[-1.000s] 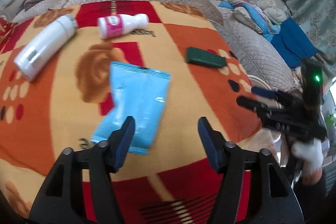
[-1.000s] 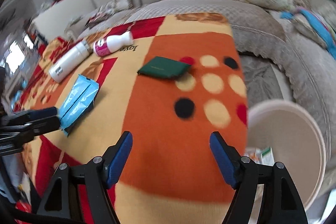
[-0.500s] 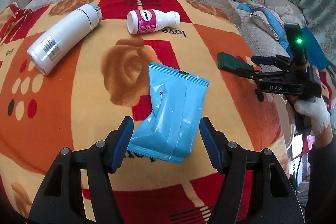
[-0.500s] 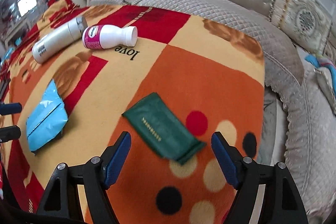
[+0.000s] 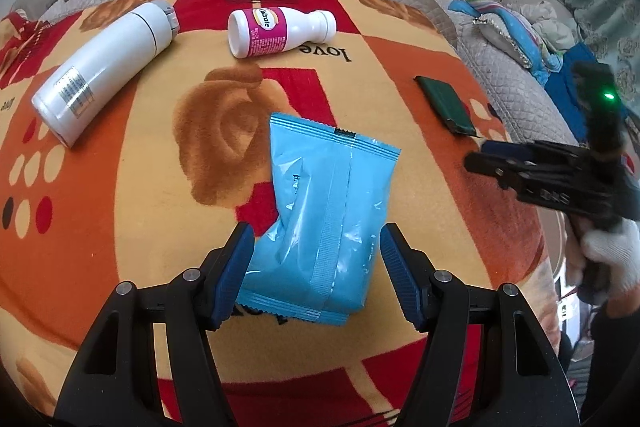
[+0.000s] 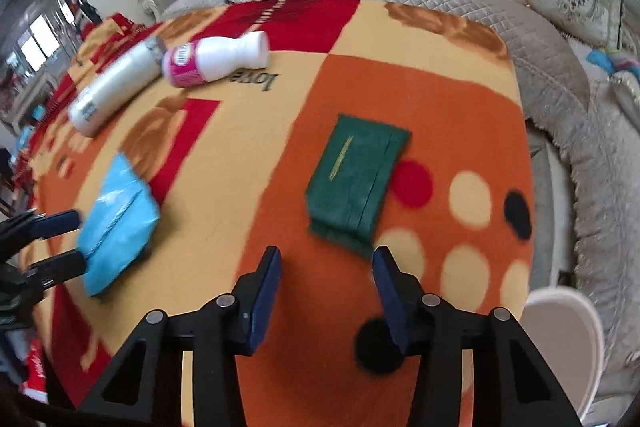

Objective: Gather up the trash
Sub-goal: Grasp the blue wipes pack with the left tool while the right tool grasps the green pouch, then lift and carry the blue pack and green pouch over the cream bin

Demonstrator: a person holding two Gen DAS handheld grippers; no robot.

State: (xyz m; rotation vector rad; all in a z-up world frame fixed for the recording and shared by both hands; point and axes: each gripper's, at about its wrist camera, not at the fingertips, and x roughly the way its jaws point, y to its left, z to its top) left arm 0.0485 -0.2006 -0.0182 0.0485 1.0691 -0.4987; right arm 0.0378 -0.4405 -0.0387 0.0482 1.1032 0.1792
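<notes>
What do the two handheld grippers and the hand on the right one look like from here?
Both the left gripper and the right gripper have black frames with silver pivot screws and ribbed dark blue finger pads. Seen from the left camera, the right gripper carries white lettering and a black upright part with a lit green light. The hand gripping it wears a white knit glove.

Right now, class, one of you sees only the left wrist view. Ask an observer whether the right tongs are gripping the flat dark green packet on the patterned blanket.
Observer: No. The flat dark green packet lies just ahead of the right tongs, whose jaws are closing with nothing between them.
Operator: Any marking on it?
Observer: A thin gold line on its top face.
Operator: Anything past the blanket's edge there?
Observer: A pale round container sits beside the patterned blanket, right of those tongs.
</notes>
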